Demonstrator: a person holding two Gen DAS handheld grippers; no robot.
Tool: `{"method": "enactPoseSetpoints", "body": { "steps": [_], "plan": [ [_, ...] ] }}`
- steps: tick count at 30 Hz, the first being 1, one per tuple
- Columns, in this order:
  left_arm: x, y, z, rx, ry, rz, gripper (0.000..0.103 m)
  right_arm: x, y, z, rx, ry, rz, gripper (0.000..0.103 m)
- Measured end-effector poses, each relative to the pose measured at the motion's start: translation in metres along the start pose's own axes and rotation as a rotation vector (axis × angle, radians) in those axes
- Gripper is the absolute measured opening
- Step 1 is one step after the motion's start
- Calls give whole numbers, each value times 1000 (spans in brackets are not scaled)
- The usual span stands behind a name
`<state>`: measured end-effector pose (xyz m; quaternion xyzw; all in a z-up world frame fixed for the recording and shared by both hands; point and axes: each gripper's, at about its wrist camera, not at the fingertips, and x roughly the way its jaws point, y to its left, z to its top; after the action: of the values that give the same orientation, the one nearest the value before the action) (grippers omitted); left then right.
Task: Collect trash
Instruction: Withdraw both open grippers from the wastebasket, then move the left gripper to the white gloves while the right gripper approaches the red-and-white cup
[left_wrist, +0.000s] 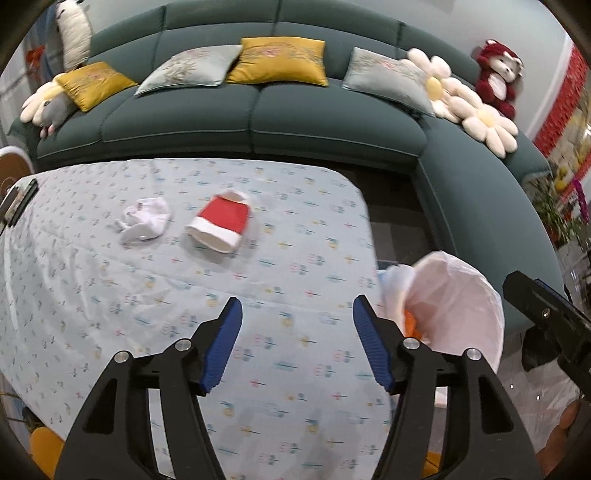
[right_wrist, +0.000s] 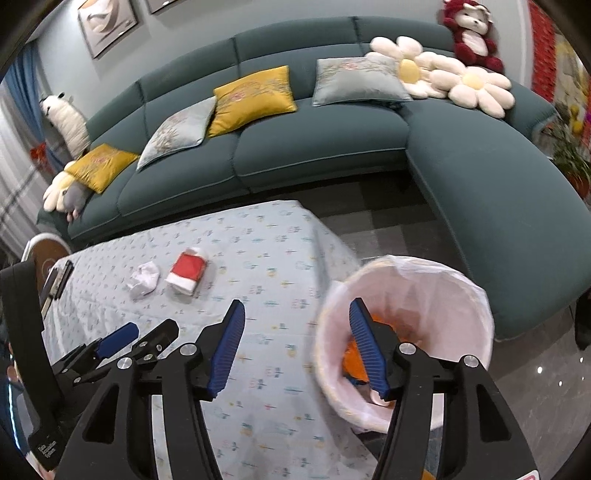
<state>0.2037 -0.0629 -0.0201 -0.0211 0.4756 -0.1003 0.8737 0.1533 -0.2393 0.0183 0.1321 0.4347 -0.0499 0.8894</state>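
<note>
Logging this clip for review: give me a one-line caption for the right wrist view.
Open right tool hovers between the lined trash bin and table, where a red-and-white cup and crumpled tissue lie.

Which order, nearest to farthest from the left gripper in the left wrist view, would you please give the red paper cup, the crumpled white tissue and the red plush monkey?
From the left gripper:
1. Red paper cup, on its side, mid-table.
2. Crumpled white tissue, just left of the cup, only slightly farther.
3. Red plush monkey, on the sofa's far right.

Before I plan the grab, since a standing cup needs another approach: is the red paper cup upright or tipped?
Tipped. The red paper cup lies on its side on the tablecloth, its white rim and open mouth facing the camera.
</note>
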Motion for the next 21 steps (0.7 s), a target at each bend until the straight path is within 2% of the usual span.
{"method": "enactPoseSetpoints", "body": {
  "steps": [11, 17, 19, 21],
  "plan": [
    [11, 95, 13, -92, -4, 87, 65, 41, 71, 7, -71, 52, 35, 64],
    [30, 150, 23, -147, 6, 144, 74, 85, 105, 10, -72, 106, 63, 64],
    [41, 167, 28, -160, 11, 159, 82, 103, 117, 13, -68, 125, 73, 64],
    [51, 179, 34, -162, 18, 173, 84, 120, 128, 15, -71, 142, 76, 64]
  ]
}}
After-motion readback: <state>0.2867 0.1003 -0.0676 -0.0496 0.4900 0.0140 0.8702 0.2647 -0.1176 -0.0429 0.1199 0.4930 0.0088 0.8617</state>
